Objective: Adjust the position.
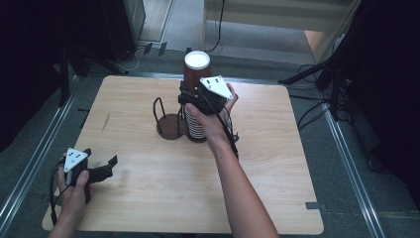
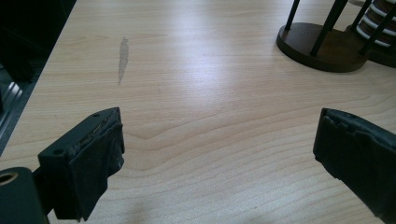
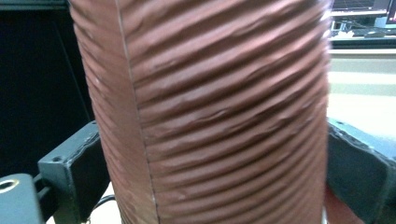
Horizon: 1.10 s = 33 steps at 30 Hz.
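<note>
A tall brown ribbed paper cup (image 1: 197, 67) with a white rim stands on top of a stack of cups (image 1: 196, 126) at the middle back of the wooden table (image 1: 277, 163). My right gripper (image 1: 195, 99) is shut on this cup; in the right gripper view the cup (image 3: 219, 93) spans the gap and both pads (image 3: 88, 163) press its sides. A dark round holder base with thin wire posts (image 1: 168, 126) sits just left of the stack. My left gripper (image 1: 111, 166) rests open near the front left corner, with bare wood between its jaws (image 2: 219, 135).
The holder base (image 2: 322, 46) and the stack's lower cups (image 2: 380, 18) lie far ahead of the left gripper. A grey smear (image 2: 123, 58) marks the wood. Black stands and cables (image 1: 317, 74) ring the table on the grey floor.
</note>
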Available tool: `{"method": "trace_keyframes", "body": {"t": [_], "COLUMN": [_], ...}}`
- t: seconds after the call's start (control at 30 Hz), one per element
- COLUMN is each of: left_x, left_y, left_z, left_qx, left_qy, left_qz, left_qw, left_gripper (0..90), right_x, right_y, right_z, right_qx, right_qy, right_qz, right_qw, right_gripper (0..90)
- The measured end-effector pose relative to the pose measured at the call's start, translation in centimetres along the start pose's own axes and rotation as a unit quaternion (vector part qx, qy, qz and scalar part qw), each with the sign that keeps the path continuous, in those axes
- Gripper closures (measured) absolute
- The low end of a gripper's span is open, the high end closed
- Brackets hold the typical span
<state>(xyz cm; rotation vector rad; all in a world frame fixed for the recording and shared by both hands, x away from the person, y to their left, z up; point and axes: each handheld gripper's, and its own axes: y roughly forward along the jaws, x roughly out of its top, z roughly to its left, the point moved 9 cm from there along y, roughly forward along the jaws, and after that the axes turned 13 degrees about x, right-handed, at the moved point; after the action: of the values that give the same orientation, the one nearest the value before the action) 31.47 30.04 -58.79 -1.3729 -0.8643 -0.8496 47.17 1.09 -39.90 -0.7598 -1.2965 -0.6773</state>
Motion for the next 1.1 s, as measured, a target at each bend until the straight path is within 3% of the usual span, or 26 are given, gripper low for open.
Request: {"method": "trace_keyframes", "body": {"t": [0.47,1.1], "left_x": [0.0,0.0], "left_y": [0.1,0.1], "left_z": [0.0,0.0], "left_qx": [0.002,0.0], "left_qy": [-0.001,0.0], "left_qz": [0.0,-0.001], "left_qw": [1.0,1.0], "left_gripper": [2.6,2.6], "right_x": [0.2,3.5], "right_y": [0.0,-0.5], "right_z": [0.2,0.4], "right_qx": [-0.004,-0.001], "right_qy": [-0.005,0.0], "right_qz": [0.007,-0.016], "right_qw": [1.0,0.9999], "right_gripper": [8.8,9.5]}}
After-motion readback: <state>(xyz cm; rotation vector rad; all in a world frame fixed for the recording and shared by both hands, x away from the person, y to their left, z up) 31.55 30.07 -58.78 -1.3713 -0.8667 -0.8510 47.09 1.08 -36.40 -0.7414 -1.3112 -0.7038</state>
